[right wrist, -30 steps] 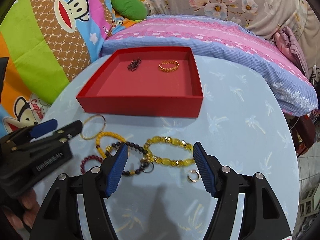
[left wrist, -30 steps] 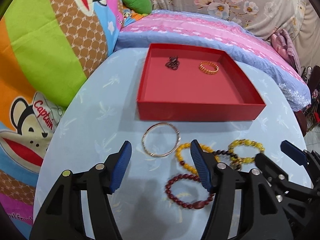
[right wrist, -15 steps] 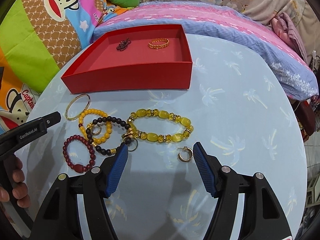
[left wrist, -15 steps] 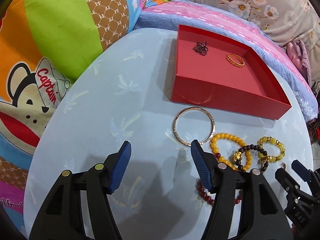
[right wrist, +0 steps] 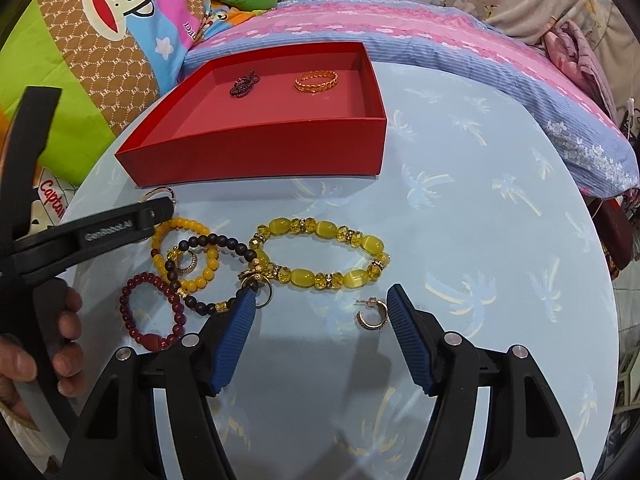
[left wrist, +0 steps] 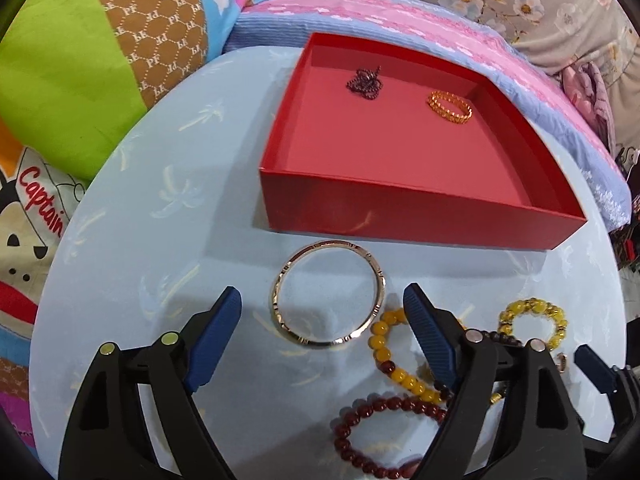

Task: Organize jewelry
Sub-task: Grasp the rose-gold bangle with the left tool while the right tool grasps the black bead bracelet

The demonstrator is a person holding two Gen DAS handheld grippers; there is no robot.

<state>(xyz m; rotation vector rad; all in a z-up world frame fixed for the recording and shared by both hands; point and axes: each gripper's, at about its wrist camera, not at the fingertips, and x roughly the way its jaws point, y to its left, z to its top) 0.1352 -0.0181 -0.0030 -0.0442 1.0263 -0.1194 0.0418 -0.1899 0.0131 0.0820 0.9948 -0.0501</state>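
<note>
left claw (left wrist: 322,312): its jaws are opening right now, nothing pressed between the pads. It's pointing down at the metal bangle (left wrist: 329,294), and the near arc of that ring is sitting right in the gap between the two blue pads.

key relation: the bangle is lying flat on the tabletop (left wrist: 160,240), just ahead of the left claw and just on the near side of the red box (left wrist: 400,216). It's a round hoop, so no real long axis; I'm guessing the pads need to come down either side of the near rim. The left claw is clearly the nearer one for this piece.

right claw (right wrist: 322,312): jaws standing apart and empty, hovering over the tabletop well right of the bangle. The small hoop earring (right wrist: 372,314) is lying just inside its right pad.

bead pile: the yellow bead bracelet (left wrist: 394,356), dark red bracelet (left wrist: 376,436) and chunky yellow bracelet (right wrist: 320,256) are all sitting to the right of the bangle; the yellow beads are looking almost touching its rim.

red box: beyond the bangle, already holding a dark chain piece (left wrist: 364,82) and a gold band (left wrist: 450,108) near its far wall.

hard to see: in the right view the left claw's arm is covering nearly all of the bangle. The black bead strand (right wrist: 216,264) is tangling with rings and I can't sort out what's hooked to what.
</note>
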